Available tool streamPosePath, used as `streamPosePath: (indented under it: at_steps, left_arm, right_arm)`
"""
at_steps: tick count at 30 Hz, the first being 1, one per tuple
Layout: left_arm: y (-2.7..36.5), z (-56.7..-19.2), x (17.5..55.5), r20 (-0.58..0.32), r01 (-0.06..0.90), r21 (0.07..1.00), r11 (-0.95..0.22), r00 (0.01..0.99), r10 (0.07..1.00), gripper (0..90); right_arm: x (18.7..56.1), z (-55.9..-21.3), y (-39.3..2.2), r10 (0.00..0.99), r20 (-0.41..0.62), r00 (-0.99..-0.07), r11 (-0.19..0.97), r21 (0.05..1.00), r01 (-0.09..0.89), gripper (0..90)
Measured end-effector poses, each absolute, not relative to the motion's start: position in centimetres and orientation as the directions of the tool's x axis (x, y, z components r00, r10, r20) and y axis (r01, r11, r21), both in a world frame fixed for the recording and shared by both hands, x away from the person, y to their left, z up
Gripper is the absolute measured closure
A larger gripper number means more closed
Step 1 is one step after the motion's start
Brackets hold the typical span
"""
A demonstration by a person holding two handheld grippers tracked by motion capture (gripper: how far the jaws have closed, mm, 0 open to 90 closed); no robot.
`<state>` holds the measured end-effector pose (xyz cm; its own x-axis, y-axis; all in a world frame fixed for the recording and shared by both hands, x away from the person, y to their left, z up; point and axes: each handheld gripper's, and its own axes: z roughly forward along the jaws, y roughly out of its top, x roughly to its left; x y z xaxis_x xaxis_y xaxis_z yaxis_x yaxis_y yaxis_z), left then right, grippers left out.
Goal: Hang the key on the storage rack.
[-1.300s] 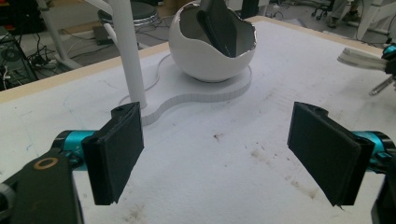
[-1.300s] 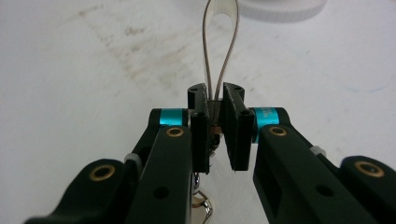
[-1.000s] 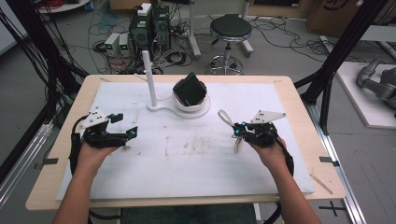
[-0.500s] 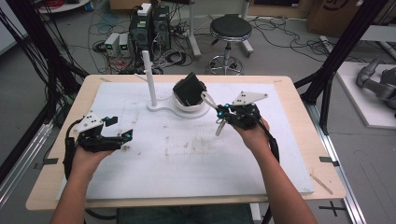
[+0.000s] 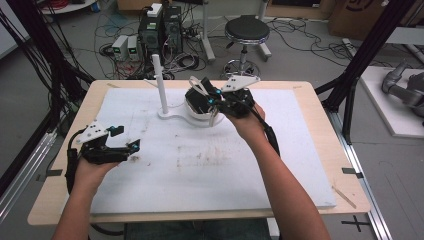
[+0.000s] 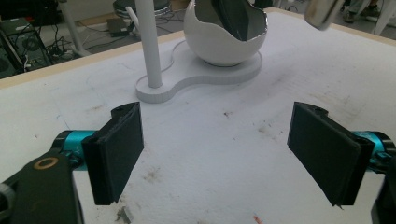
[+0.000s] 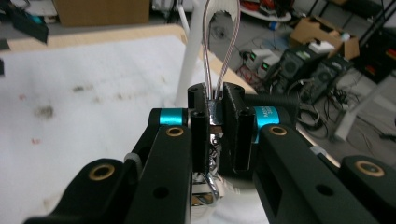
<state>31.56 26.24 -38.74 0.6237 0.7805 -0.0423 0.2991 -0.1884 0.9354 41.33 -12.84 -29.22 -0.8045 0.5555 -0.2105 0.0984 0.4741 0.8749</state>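
Left gripper [image 5: 131, 148]: at about 8 o'clock on the white mat, nearest the person, held low in the left hand. In the left gripper view its two black pads [image 6: 116, 156] stand wide apart with only stained mat between them; nothing is held.
White mat [image 5: 210, 170]: covers most of the wooden table [image 5: 350, 195]; brownish smudges near its middle.
Right gripper [image 5: 214, 100]: at about 12 o'clock from the mat's middle, raised over the far part of the mat, pointing toward 9 o'clock. Its jaws are clamped narrow on the whisk.
Whisk [image 7: 220, 51]: a metal wire whisk, gripped at the neck where the wire loops meet the handle. In the right gripper view the loops rise past the pads toward 12 o'clock and the shiny handle end hangs below them. In the high view the loops [image 5: 196, 85] poke out at the gripper's 10 o'clock, above the bowl.
Bowl [image 6: 224, 44]: white, rounded, with a dark inside, standing on the white stand just under the right gripper.
White stand [image 5: 172, 114]: a flat base at 12 o'clock on the mat, with an upright white post [image 5: 159, 82] at the bowl's 9 o'clock.
Beyond the table: a black stool [image 5: 246, 30] at 12 o'clock, computer cases [image 5: 160, 27] and cables on the floor at 11 o'clock.
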Motion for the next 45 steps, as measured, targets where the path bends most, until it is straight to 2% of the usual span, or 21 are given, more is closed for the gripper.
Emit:
streamPosePath:
  at_steps: [12, 22, 45]
  left_arm:
    - [26.2, -38.8, 31.6, -0.046, 0.299, 0.936, -0.186, 0.629, 0.776, 18.5]
    - [26.2, -38.9, 31.7, -0.044, 0.300, 0.934, -0.191, 0.631, 0.774, 18.4]
    - [26.5, -39.2, 31.6, -0.041, 0.314, 0.928, -0.203, 0.625, 0.779, 18.4]
  right_arm:
    - [42.9, -27.4, -7.9, 0.522, -0.245, -0.817, 0.478, 0.877, 0.042, 82.4]
    - [43.8, -26.6, -4.7, 0.489, -0.250, -0.835, 0.497, 0.867, 0.032, 82.3]
    - [45.9, -29.7, -1.5, 0.469, -0.282, -0.837, 0.580, 0.813, 0.051, 82.2]
